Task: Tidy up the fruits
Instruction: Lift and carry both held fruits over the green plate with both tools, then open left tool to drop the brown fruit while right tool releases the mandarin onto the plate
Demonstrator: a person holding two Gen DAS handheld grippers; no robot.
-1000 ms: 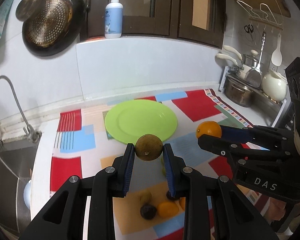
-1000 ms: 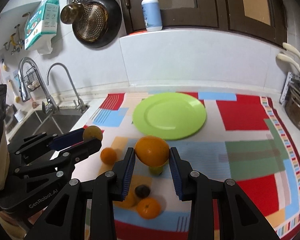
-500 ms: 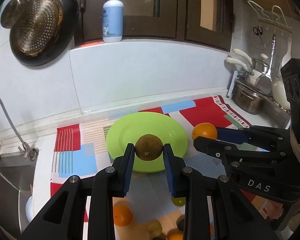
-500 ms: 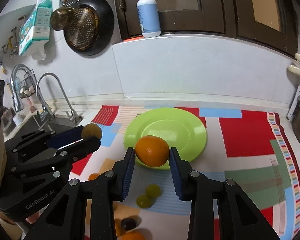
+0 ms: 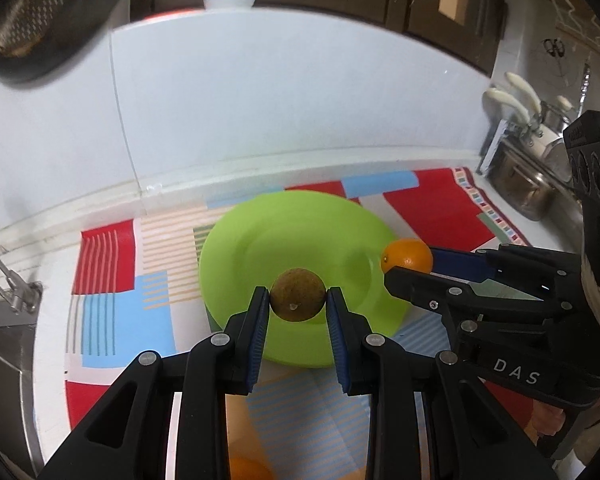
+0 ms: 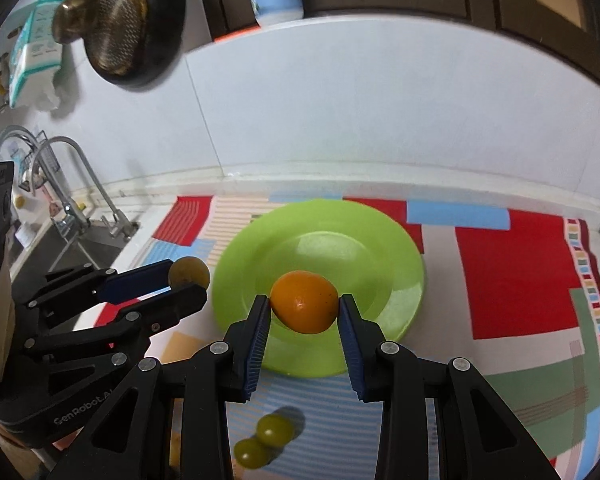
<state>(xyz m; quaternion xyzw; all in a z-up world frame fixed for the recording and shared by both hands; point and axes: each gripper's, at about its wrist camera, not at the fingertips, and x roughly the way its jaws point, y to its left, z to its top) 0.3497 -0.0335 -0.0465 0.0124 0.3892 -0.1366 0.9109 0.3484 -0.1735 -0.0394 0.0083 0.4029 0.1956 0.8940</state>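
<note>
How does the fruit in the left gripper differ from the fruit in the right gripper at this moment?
The brown fruit in the left gripper is dull, rough and nearly round; the orange fruit in the right gripper is bright, glossy and slightly oval. The brown fruit looks smaller than the orange fruit. Shared: each is clamped between blue pads and appears in front of the green plate, which holds nothing yet.

Home kitchen: sink w/ faucet [image 6: 80,184], hanging pan [image 6: 132,28], tiled wall, cabinets.
</note>
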